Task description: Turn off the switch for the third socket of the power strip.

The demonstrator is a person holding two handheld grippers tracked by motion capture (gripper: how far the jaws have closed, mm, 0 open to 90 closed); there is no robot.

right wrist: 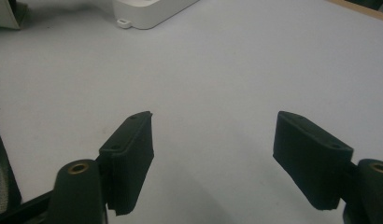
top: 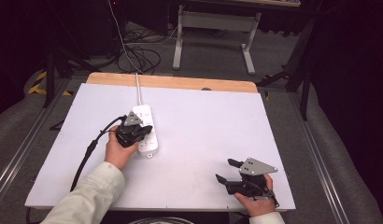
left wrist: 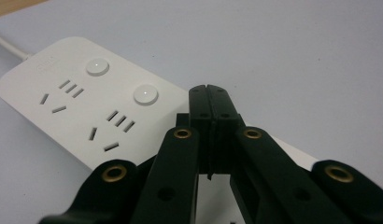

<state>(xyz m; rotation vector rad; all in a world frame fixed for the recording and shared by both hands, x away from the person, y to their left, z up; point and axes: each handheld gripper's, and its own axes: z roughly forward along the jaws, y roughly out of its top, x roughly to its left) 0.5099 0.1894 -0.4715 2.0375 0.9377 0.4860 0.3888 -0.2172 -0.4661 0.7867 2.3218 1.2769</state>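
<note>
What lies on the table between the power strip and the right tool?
Nothing: the high view shows bare white table between the power strip and the right tool.

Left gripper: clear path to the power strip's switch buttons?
Probably yes. The left gripper, jaws shut, hovers right over the power strip; nothing lies between its tips and the nearer round button.

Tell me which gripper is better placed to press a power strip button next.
Left. The left gripper hangs over the power strip, jaws shut, tip near its buttons. The right gripper rests open near the table's front edge, far from the strip.
</note>
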